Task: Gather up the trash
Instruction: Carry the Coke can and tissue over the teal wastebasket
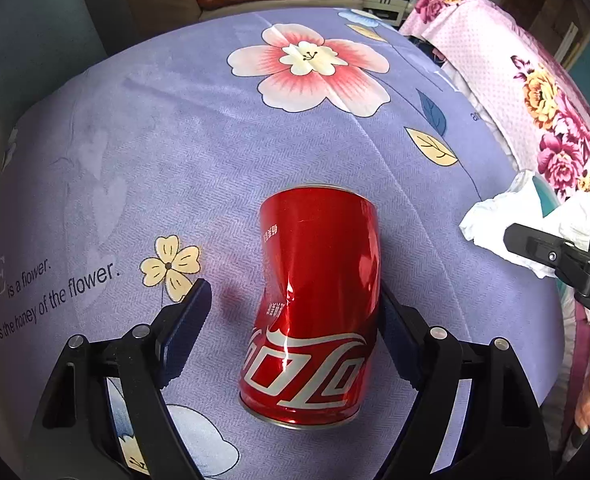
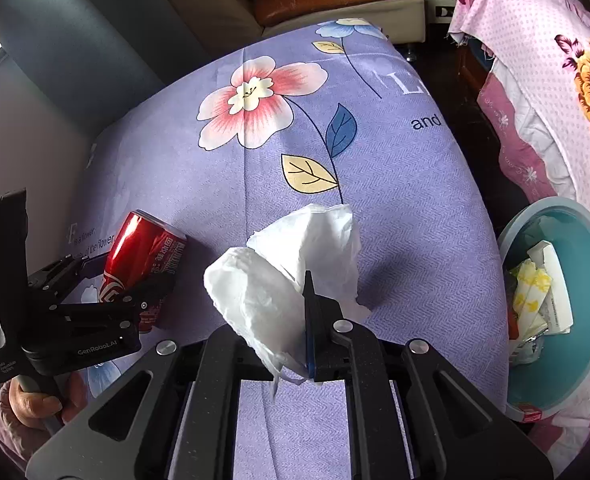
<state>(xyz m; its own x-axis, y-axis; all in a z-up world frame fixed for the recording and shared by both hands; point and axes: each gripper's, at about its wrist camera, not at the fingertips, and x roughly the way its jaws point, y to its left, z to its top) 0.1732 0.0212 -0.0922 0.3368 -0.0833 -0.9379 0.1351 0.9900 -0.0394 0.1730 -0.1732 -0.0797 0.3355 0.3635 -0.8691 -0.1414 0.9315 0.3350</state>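
My left gripper [image 1: 295, 320] sat wide open around the dented red can [image 1: 315, 300] at frame centre, while my right gripper [image 2: 309, 320] pinched a white tissue [image 2: 291, 272].

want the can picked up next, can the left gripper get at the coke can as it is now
Probably yes. The left gripper is open with the dented red can already lying between its fingers on the purple cloth; one pad looks against the can, the other clear. Nothing blocks it closing.
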